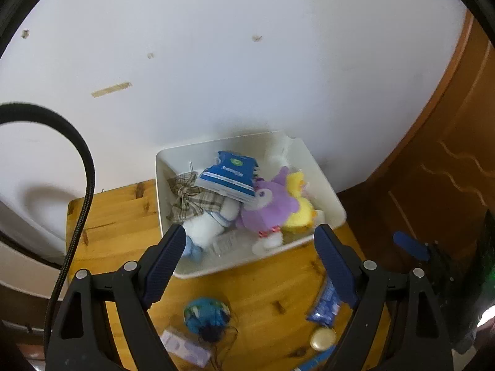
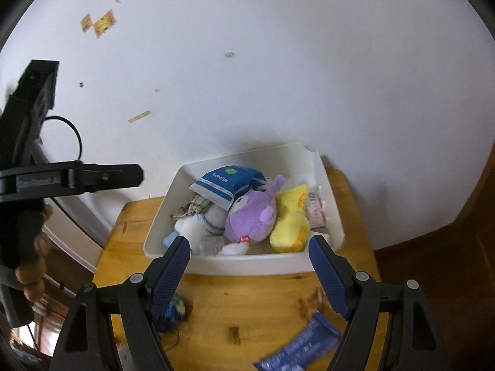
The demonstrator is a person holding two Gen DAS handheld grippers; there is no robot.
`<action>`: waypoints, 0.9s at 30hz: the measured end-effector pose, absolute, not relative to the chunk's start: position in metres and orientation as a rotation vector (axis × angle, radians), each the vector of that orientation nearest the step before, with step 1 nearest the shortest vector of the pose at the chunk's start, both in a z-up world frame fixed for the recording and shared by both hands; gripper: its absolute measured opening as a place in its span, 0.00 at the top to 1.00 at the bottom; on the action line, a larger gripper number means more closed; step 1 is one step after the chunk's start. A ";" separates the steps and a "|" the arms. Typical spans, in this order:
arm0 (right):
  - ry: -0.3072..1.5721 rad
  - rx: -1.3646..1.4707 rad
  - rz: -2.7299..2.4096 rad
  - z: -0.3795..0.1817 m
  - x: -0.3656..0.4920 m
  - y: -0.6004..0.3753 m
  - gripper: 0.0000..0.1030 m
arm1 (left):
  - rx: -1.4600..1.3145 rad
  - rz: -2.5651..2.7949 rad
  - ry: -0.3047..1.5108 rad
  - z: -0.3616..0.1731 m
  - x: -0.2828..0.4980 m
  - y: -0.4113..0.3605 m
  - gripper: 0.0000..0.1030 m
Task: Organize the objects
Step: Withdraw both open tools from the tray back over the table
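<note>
Tongs, left (image 1: 247, 266) and right (image 2: 249, 270), gape empty above the bench (image 2: 247, 309). Blue packet (image 2: 298, 344) lies near; overfilled bin (image 2: 247, 264) may shed its topmost pouch (image 2: 227, 184).

Black tool (image 1: 247, 259) frames; blue ribbed pads (image 1: 164, 266); silver screws (image 1: 130, 266).

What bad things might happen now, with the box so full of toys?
The blue tissue pack lies tilted on top of the heap in the white bin, so a nudge might slide it off. The bin's right corner sits close to the wooden table edge; pushing more in could shift it. The blue globe ball is round and loose, so an open gripper bumping it may roll it away.
</note>
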State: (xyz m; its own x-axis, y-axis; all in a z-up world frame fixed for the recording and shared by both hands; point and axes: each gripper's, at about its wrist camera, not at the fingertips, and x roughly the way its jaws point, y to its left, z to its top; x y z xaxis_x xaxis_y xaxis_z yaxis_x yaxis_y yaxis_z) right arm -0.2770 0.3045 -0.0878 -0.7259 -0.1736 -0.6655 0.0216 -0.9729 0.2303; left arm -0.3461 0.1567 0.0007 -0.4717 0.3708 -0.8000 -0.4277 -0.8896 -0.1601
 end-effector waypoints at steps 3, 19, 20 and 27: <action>-0.277 1.084 -2.830 -0.070 -0.255 0.303 0.22 | -1.224 2.349 0.074 0.017 -0.322 0.150 0.15; -0.050 0.872 -2.888 0.010 -0.139 0.273 0.21 | -1.189 2.381 0.052 0.023 -0.239 0.112 0.15; -0.045 0.864 -2.888 0.012 -0.133 0.272 0.20 | -1.193 2.379 0.034 0.021 -0.235 0.108 0.15; -0.010 0.821 -2.893 0.013 -0.100 0.268 0.20 | -1.181 2.398 -0.019 0.012 -0.205 0.085 0.15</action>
State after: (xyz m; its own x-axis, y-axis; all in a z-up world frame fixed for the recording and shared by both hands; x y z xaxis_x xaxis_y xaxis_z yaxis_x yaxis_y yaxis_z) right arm -0.1000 0.2676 0.0129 -0.8427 -0.1312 -0.5222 0.1274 -0.9909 0.0433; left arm -0.2046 0.0846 0.0121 -0.5227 0.4112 -0.7468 -0.3992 -0.8921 -0.2118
